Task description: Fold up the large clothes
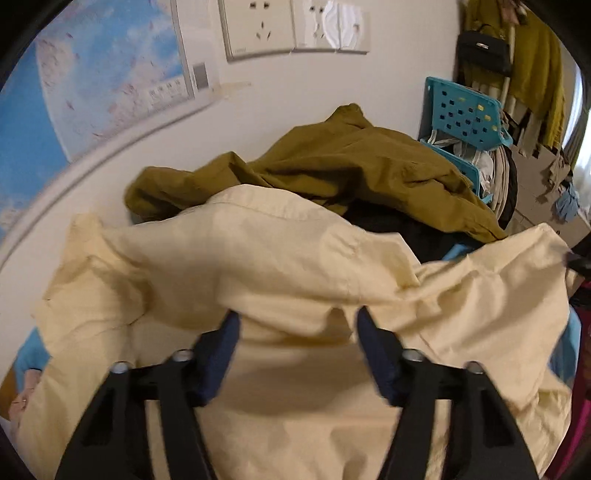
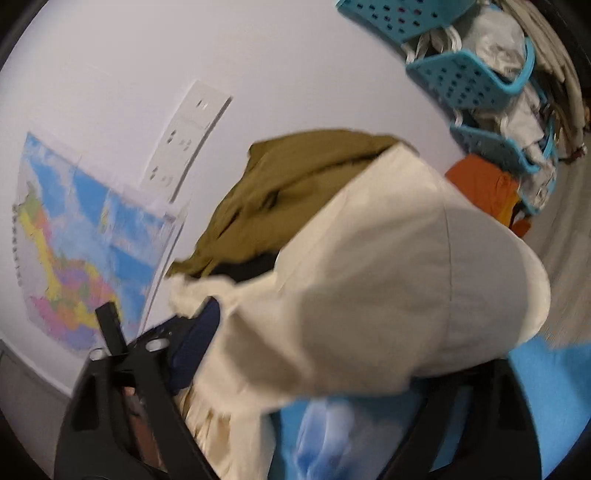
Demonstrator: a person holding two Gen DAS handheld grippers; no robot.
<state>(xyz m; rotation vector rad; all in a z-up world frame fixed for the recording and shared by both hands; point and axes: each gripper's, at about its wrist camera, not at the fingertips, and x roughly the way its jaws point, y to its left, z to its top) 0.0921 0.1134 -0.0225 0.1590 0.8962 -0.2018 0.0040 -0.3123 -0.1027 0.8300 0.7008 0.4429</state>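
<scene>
A cream garment [image 1: 280, 258] lies spread over a pile of clothes, with an olive-brown garment [image 1: 332, 162] behind it. My left gripper [image 1: 299, 325] points down at the cream cloth. Its blue pads [image 1: 221, 343] stand apart, a fold of cloth lies across their tips, and nothing is pinched. In the right wrist view the cream garment [image 2: 388, 280] bulges up over my right gripper [image 2: 314, 332]. The cloth is bunched against the left blue pad [image 2: 195, 339] and hides the other finger. The olive-brown garment [image 2: 288, 192] shows behind.
A white wall with sockets [image 1: 295, 26] and a map [image 1: 85, 74] stands close behind the pile. Teal perforated baskets [image 1: 465, 107] holding cloth stack at the right, beside hanging clothes and a black handbag [image 1: 484, 51]. A blue surface [image 2: 546, 373] shows under the cream garment.
</scene>
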